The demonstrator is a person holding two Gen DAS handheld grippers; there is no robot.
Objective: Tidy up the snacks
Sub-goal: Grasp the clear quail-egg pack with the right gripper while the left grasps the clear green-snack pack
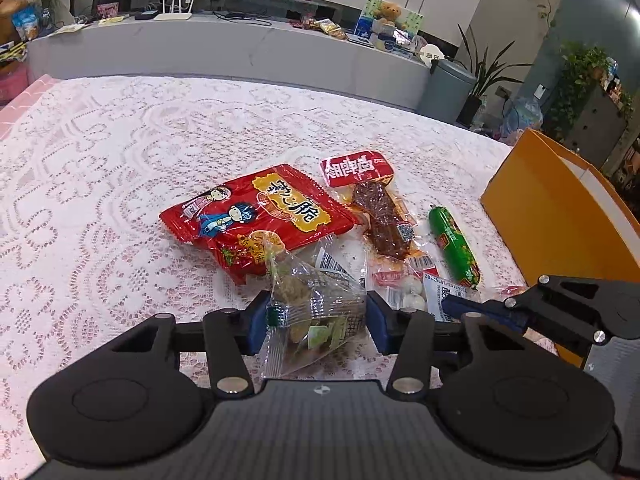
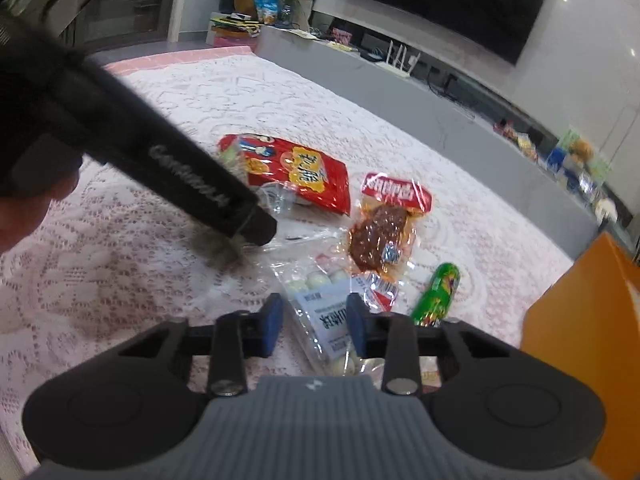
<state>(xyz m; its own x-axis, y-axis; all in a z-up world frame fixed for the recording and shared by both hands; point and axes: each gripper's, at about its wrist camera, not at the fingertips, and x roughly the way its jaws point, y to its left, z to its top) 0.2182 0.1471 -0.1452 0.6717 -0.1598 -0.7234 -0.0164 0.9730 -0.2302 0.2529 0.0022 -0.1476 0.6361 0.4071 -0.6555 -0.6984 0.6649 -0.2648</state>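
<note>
My left gripper [image 1: 319, 322] is shut on a clear triangular packet [image 1: 316, 312] with greenish contents; both blue pads press its sides. My right gripper [image 2: 314, 326] is shut on a clear bag of white balls [image 2: 320, 312] with a white label, and its blue finger lies over that bag [image 1: 412, 292] in the left wrist view. On the lace-covered table [image 1: 120, 180] lie a red snack bag [image 1: 256, 220], a red-topped meat packet [image 1: 380, 216] and a green sausage [image 1: 454, 246]. The left gripper's black body [image 2: 180, 176] crosses the right wrist view and hides part of the red bag [image 2: 304, 172].
An orange box [image 1: 560, 208] stands open at the table's right edge, close beside the right gripper. A hand [image 2: 24, 208] shows at the left of the right wrist view. A grey counter [image 1: 240, 52] with clutter runs behind the table.
</note>
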